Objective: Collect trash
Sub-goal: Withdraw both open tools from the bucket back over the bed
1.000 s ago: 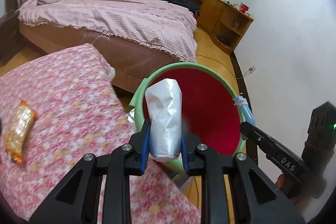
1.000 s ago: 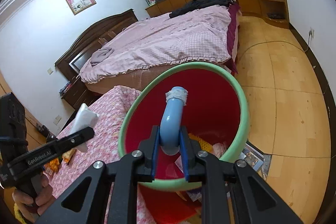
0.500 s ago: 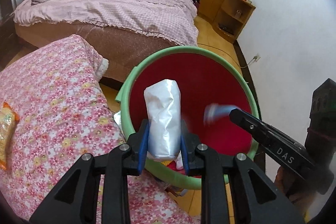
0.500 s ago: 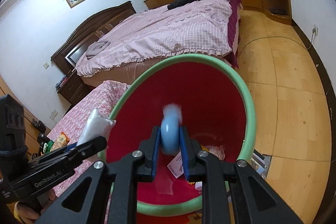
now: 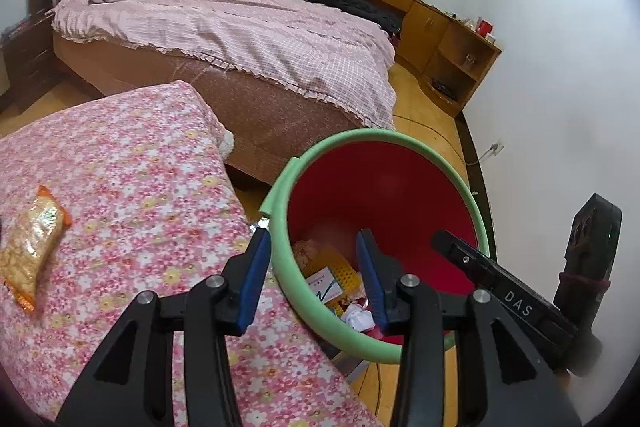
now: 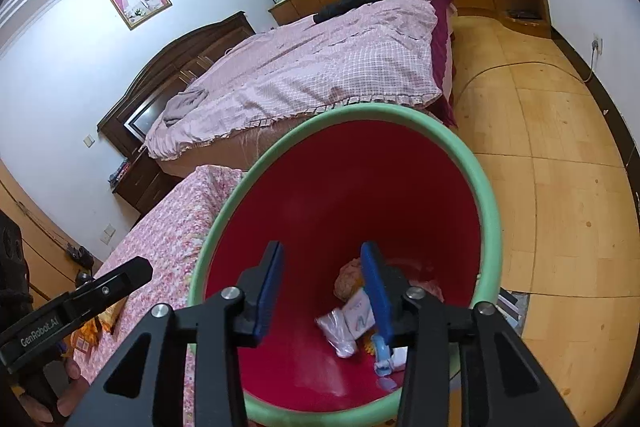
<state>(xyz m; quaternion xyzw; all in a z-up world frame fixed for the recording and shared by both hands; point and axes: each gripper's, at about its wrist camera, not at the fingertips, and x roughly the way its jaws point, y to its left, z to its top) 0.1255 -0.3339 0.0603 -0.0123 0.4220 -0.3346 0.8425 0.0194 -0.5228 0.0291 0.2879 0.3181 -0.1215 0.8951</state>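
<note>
While both jaws are opening with nothing between them, the left hand-held gripper [image 5: 310,273] and right hand-held gripper [image 6: 324,287] are hovering over the bin [image 6: 490,211], where a white bag [image 6: 338,333] and blue tube [image 6: 382,353] are lying among other trash. An orange wrapper [image 5: 30,247] is still lying on the tabletop [image 5: 140,179], so more collecting is probably waiting.

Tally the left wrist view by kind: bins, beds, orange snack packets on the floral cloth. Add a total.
Bins: 1, the red bin with a green rim
Beds: 1, the bed
Orange snack packets: 1, the snack packet
Total: 3
</note>
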